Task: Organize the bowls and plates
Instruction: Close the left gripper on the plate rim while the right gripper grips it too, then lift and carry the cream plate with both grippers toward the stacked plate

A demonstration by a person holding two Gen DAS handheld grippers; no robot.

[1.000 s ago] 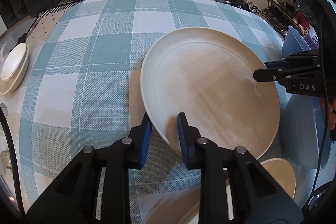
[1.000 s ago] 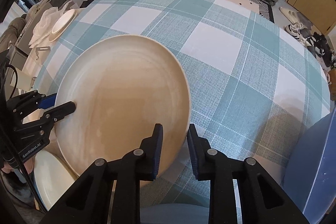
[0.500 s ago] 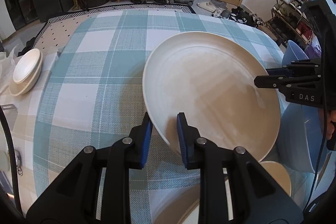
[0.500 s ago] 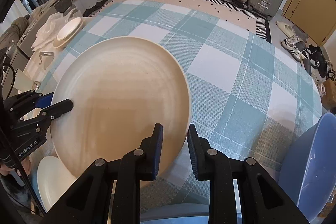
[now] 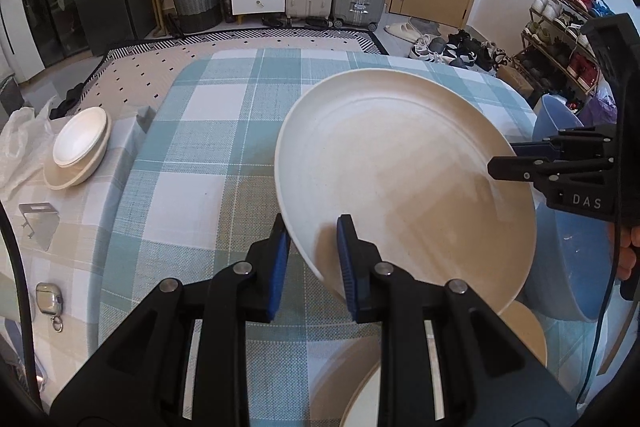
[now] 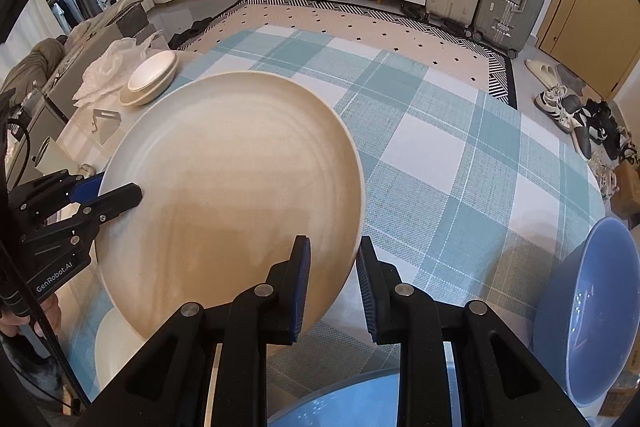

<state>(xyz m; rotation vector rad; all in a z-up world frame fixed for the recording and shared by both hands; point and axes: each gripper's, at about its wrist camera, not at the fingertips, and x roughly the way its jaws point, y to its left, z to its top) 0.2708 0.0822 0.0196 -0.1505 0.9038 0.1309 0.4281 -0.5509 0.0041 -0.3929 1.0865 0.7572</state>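
Observation:
A large cream plate [image 5: 400, 163] hangs tilted in the air above the teal checked tablecloth [image 5: 192, 163]. My left gripper [image 5: 312, 227] is shut on its near left rim, one blue pad above and one below. My right gripper [image 6: 334, 245] is shut on the opposite rim of the same plate [image 6: 232, 179]. Each gripper shows in the other's view: the right gripper [image 5: 516, 163] at the plate's right edge, the left gripper [image 6: 116, 195] at its left edge. A small stack of cream bowls on a plate [image 5: 80, 151] sits far left on the table.
More cream plates [image 5: 524, 327] lie below the lifted one. A blue bowl [image 6: 592, 307] stands at the right, and another blue dish [image 6: 360, 399] is under my right gripper. A metal bracket [image 5: 38, 223] and an earbud case [image 5: 48, 301] lie at the left edge.
Both grippers have risen together with the plate between them. The table has dropped away, and more of the room beyond it shows.

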